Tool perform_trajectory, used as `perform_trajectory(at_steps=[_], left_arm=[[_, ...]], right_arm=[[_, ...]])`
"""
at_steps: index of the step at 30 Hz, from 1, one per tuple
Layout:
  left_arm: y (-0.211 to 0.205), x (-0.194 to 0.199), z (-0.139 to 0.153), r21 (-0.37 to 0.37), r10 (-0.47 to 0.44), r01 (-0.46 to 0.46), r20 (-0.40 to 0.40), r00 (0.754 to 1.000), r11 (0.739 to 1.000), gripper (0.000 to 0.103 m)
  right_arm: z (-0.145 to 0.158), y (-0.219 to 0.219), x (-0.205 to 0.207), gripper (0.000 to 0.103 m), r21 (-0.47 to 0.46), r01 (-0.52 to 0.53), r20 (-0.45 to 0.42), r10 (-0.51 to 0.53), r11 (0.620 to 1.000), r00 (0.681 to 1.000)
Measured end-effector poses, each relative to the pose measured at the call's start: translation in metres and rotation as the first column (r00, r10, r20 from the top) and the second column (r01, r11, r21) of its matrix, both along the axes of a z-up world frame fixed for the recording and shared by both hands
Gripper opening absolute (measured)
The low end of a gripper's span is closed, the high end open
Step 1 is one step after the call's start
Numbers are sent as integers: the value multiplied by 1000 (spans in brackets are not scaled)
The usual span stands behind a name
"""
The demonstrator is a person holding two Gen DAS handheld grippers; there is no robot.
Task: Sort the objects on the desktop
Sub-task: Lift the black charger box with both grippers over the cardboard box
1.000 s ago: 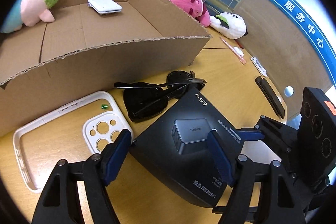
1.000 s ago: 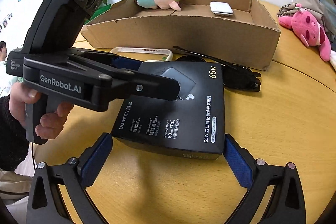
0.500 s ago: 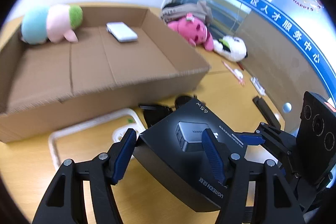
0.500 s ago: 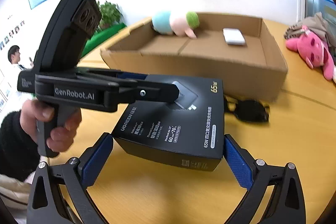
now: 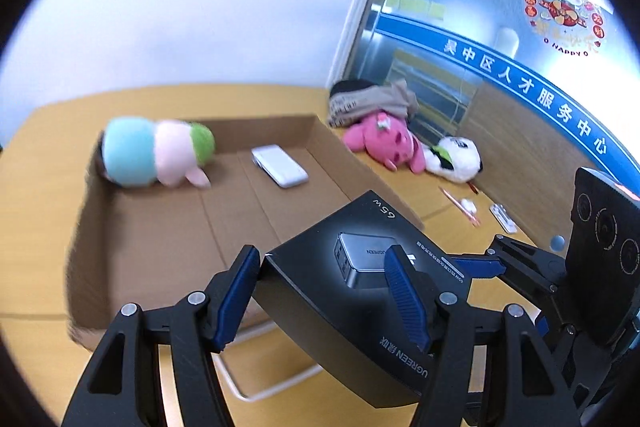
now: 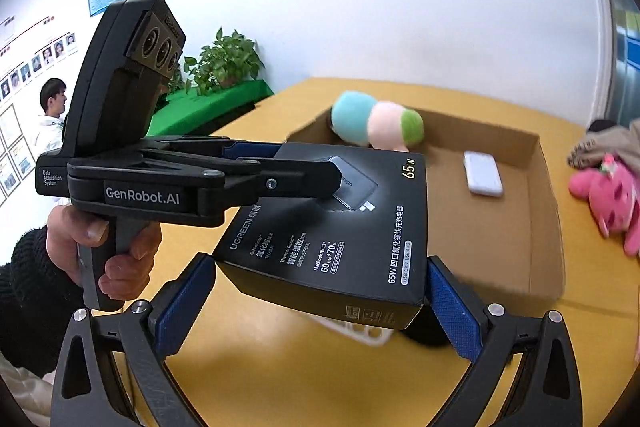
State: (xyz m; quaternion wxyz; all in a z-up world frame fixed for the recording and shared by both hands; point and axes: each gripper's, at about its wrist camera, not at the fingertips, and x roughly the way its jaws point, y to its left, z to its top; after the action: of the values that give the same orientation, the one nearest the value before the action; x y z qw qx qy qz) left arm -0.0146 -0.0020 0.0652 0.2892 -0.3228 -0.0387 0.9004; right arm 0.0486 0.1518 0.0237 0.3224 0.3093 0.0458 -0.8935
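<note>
A black charger box (image 5: 360, 291) (image 6: 340, 223) hangs in the air, held from two sides. My left gripper (image 5: 320, 283) is shut on its corner, blue pads (image 5: 236, 295) against the edges; in the right wrist view it (image 6: 276, 163) reaches in from the left, in a person's hand (image 6: 84, 239). My right gripper (image 6: 320, 303) is shut across the near end of the charger box. Just beyond stands an open cardboard box (image 5: 160, 247) (image 6: 548, 227) holding a pastel plush toy (image 5: 156, 155) (image 6: 376, 121) and a white power bank (image 5: 280, 167) (image 6: 482, 173).
A white phone case (image 5: 256, 387) (image 6: 360, 333) lies on the wooden table under the charger box, with a dark object (image 6: 424, 335) beside it. A pink plush (image 5: 384, 139), a panda plush (image 5: 456, 155) and pens (image 5: 460, 205) lie to the right. A person (image 6: 52, 107) stands far left.
Both grippers have risen with the charger box, lifting it off the table and toward the cardboard box. The phone case and sunglasses stayed on the table.
</note>
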Motion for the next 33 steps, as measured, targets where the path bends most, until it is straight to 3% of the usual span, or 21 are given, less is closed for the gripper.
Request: perform_trajectory(at_steps=[8, 17, 23, 33], left_arm=[[-50, -33, 36, 22, 35, -34, -57, 998, 999, 64], [-80, -85, 46, 17, 62, -61, -57, 996, 998, 64], [-93, -128, 25, 0, 67, -67, -2, 998, 998, 64], [-115, -190, -46, -1, 78, -79, 162, 984, 997, 64]], right_arm=[[37, -46, -40, 103, -11, -40, -64, 40, 999, 997], [50, -75, -102, 103, -60, -62, -39, 59, 996, 997], [34, -88, -146, 103, -86, -60, 33, 63, 995, 997], [-23, -108, -214, 103, -125, -18, 214, 44, 992, 976]])
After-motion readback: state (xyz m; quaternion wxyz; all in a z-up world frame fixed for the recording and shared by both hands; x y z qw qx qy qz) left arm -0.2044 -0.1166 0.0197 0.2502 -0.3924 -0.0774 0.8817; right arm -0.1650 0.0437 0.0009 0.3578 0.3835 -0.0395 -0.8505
